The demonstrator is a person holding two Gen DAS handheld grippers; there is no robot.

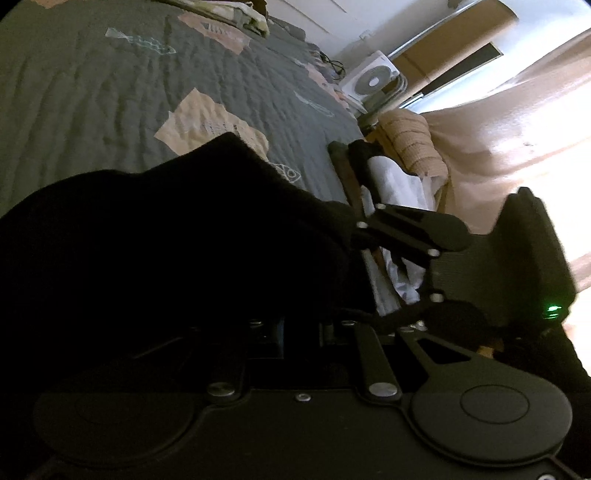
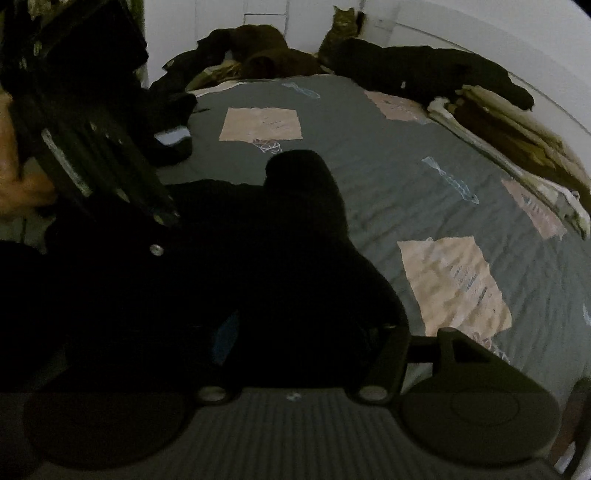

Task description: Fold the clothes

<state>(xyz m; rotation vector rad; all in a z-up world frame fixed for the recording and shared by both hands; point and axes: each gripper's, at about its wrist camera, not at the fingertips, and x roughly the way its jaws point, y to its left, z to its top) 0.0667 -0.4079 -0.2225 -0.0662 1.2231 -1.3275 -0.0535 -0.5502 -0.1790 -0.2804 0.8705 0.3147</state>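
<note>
A black garment lies bunched on the grey quilted bed and fills the near middle of both views. In the right wrist view a hand holds my left gripper at upper left, its tip sunk into the black cloth and shut on it. In the left wrist view the garment drapes over that gripper's fingers and hides them. My right gripper comes in from the right with its jaws spread at the garment's edge. I cannot make out cloth pressed between them.
Peach patches and fish prints mark the quilt. Dark clothes, folded bedding and a cat sit at the bed's far end. Beside the bed stand a white fan, a rack with white cloth and a pale curtain.
</note>
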